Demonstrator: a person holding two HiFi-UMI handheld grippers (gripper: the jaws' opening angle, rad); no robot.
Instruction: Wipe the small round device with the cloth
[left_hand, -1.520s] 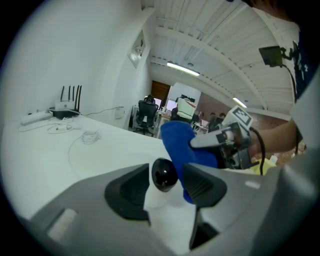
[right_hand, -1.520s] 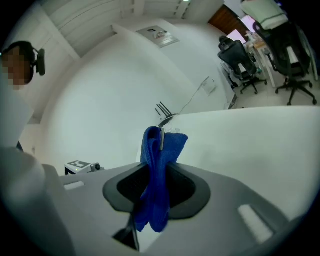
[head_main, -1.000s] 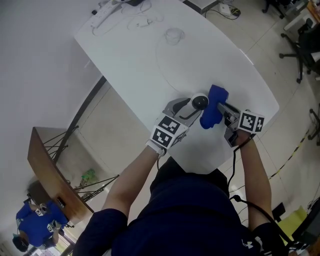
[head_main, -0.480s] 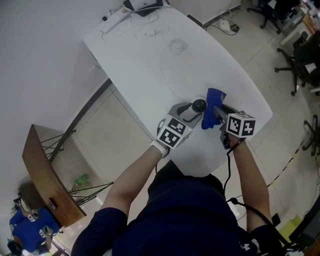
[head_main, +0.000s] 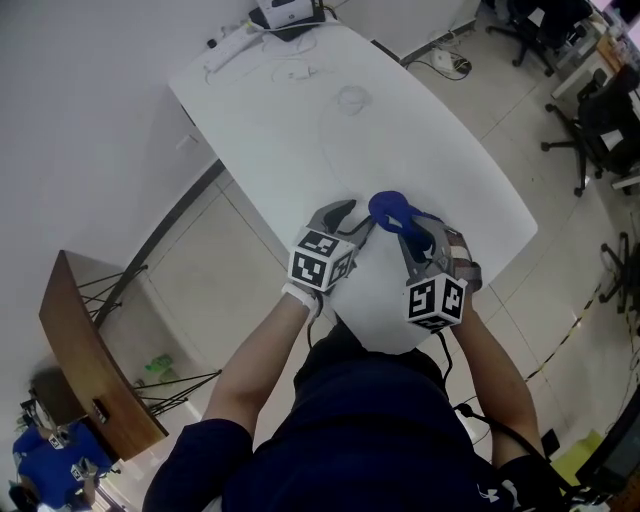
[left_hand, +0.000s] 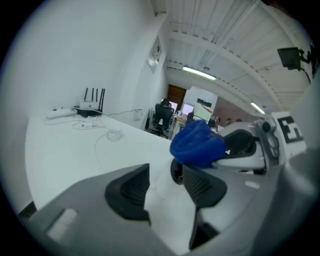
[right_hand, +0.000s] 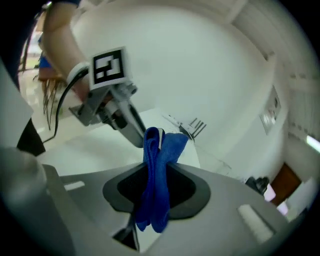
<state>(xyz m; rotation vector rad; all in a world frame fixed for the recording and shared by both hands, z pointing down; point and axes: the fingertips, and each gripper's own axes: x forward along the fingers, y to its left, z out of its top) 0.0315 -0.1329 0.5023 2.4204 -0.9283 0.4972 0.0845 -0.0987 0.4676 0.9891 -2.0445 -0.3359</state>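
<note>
The small round device (left_hand: 175, 172) shows only as a dark round edge with a white body, at the tips of my left gripper (left_hand: 167, 177). Those jaws are closing on it. In the head view the blue cloth (head_main: 388, 208) lies over its top and hides it, just beyond my left gripper (head_main: 350, 218). My right gripper (head_main: 412, 232) comes in from the near right, shut on that cloth. The folded cloth (right_hand: 157, 170) hangs between the right gripper's (right_hand: 157, 185) pads. From the left gripper view the cloth (left_hand: 197, 142) sits bunched above the device.
The white table (head_main: 300, 120) narrows to a rounded end close under both grippers. A router (head_main: 285, 12), a power strip (head_main: 230, 45) and a coiled cable (head_main: 350, 98) lie at its far end. Office chairs (head_main: 600, 110) stand right, a wooden board (head_main: 90, 350) left.
Both grippers shifted left and nearer. The right gripper swung round to the near side, and the cloth went from beside the device to over its top, which no longer shows.
</note>
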